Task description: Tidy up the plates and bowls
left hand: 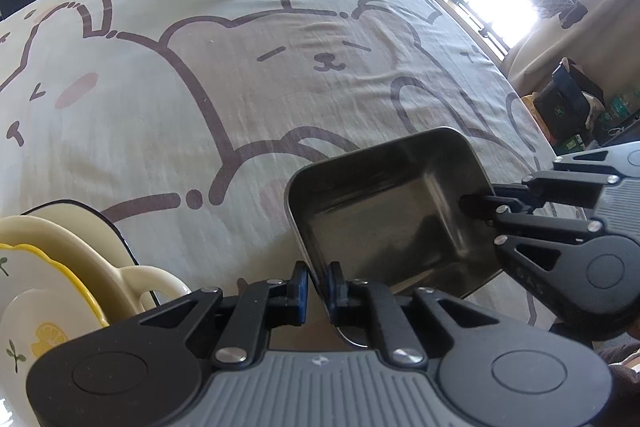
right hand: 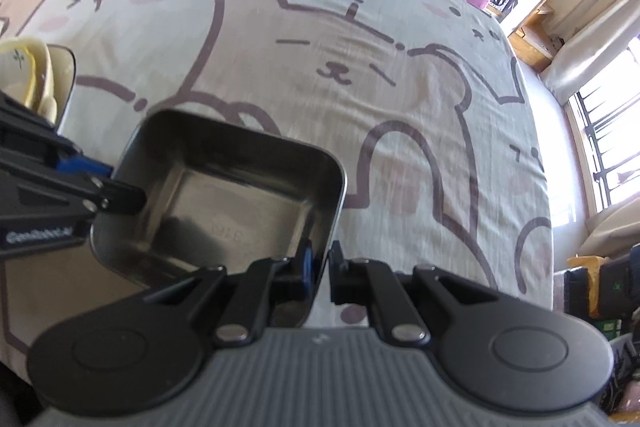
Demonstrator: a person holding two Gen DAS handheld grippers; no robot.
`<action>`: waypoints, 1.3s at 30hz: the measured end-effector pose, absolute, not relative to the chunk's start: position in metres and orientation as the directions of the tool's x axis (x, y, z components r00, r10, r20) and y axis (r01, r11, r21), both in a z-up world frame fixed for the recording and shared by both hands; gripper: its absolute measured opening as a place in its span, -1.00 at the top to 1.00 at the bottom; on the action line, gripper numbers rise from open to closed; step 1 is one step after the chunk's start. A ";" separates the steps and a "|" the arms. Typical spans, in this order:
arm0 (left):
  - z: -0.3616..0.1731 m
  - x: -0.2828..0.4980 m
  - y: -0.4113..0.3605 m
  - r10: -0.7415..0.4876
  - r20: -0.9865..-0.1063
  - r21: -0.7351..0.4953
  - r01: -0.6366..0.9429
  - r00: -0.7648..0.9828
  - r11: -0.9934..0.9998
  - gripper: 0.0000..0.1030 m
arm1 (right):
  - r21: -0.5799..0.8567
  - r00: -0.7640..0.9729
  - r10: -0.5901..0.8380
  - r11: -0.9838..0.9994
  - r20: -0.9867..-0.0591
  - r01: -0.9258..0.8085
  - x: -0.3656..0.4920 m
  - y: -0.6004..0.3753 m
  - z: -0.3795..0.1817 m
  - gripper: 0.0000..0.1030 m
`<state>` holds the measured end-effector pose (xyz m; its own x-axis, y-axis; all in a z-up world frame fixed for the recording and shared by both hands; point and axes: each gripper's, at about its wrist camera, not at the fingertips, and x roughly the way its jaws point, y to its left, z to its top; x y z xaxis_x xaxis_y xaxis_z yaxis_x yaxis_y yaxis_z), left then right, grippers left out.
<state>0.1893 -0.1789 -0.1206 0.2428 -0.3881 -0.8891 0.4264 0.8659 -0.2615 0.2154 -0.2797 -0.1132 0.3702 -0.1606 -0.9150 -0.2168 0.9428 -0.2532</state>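
Steel tray [left hand: 384,211], pinched rim-only by the left gripper [left hand: 318,287] and right gripper [right hand: 320,269], could twist loose near the table's [left hand: 240,87] front edge.

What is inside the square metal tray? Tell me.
Nothing lies in the tray: its bare bottom shows only reflections and faint stamped marks. The left gripper and right gripper each pinch a wall. The cloth beneath it is hidden.
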 end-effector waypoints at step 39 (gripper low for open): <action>-0.120 0.189 -0.182 -0.412 -0.884 -0.279 0.461 0.220 0.843 0.74 | -0.049 0.300 0.000 0.987 -0.954 -0.156 0.232 -0.323 -0.135 0.77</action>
<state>0.1888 -0.1817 -0.1202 0.2198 -0.4123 -0.8841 0.4605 0.8428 -0.2786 0.2325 -0.3234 -0.1353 0.3001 -0.0003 -0.9539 -0.1560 0.9865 -0.0494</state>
